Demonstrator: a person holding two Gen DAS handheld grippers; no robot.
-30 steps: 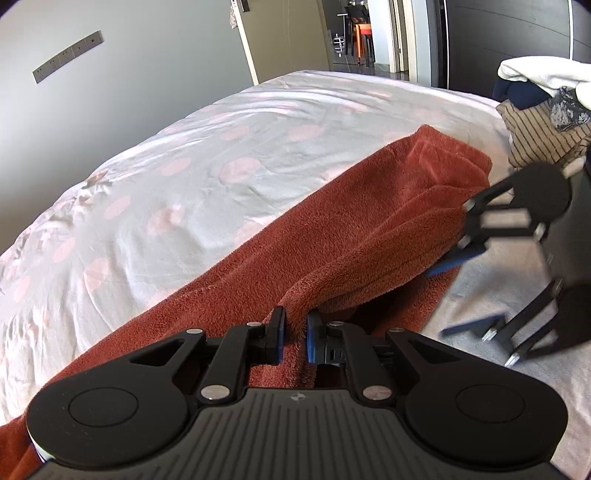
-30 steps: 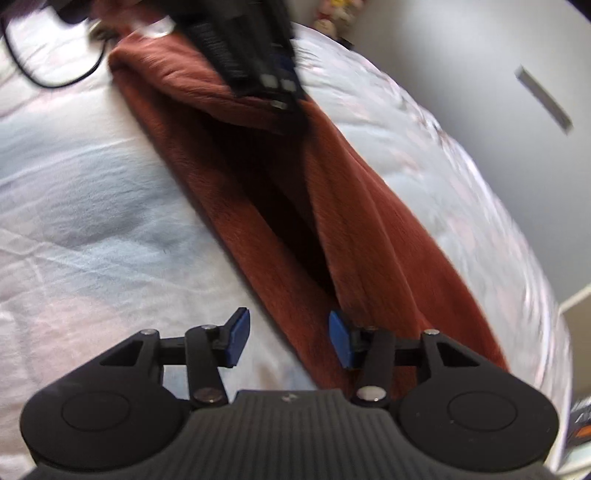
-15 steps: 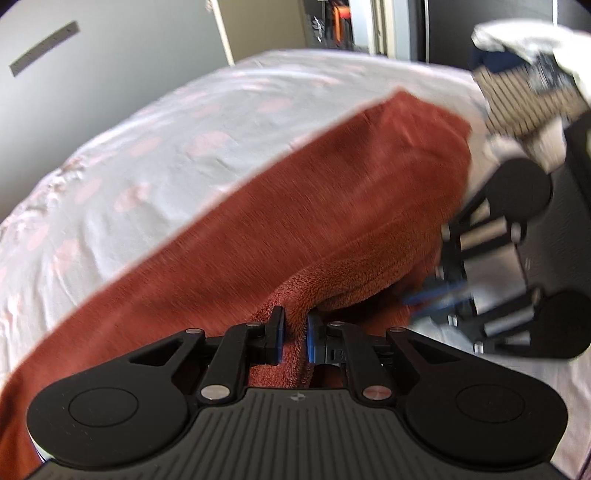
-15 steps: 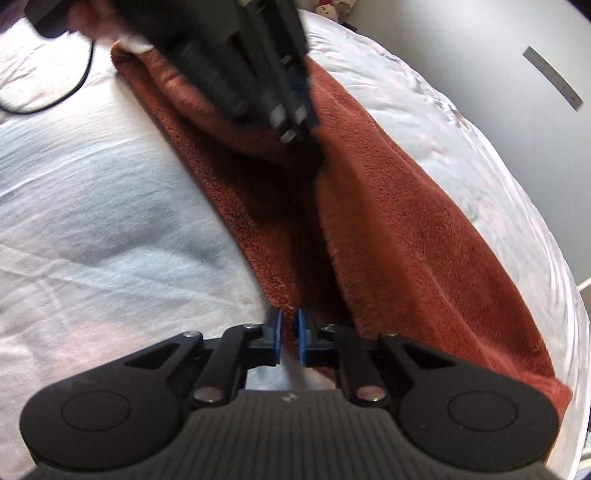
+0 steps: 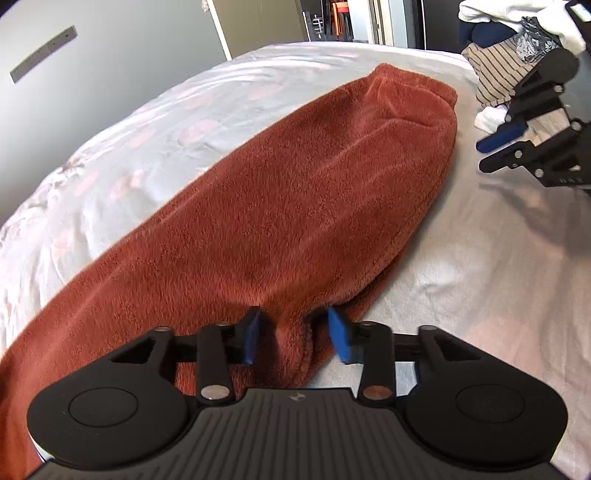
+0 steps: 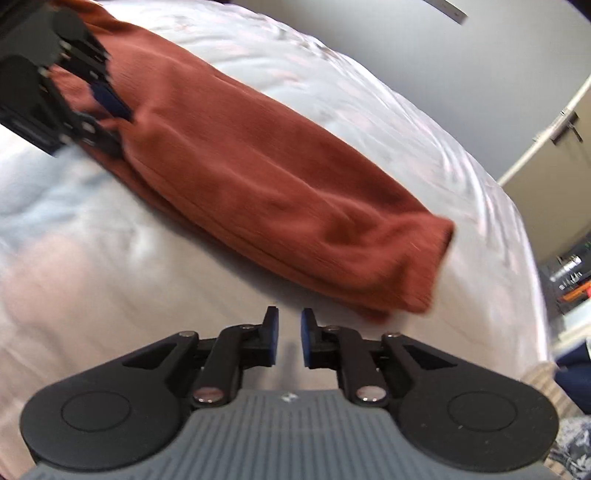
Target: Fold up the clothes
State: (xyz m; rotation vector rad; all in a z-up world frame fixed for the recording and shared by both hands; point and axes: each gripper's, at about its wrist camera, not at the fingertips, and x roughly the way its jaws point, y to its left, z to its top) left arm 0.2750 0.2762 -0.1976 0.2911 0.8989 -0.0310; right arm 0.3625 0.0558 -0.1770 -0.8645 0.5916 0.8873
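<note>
A rust-red fleece garment (image 5: 295,184) lies folded lengthwise in a long strip on the pale bed sheet (image 5: 480,277). My left gripper (image 5: 295,339) is open at the strip's near end, its blue pads standing either side of a raised fold without pinching it. In the right wrist view the same garment (image 6: 258,166) runs diagonally, and the left gripper (image 6: 107,107) sits at its far end. My right gripper (image 6: 288,341) hovers over bare sheet just off the other end, pads nearly together with nothing between them. It also shows in the left wrist view as the right gripper (image 5: 495,147).
A pile of other clothes (image 5: 498,62), striped, dark blue and white, sits at the bed's far right corner. The sheet (image 6: 110,277) stretches wide on both sides of the strip. A grey wall and a doorway (image 5: 354,18) lie beyond the bed.
The left gripper has opened and let go of the garment's lifted edge, which now lies flat as a folded strip. The right gripper has pulled back off the garment onto bare sheet.
</note>
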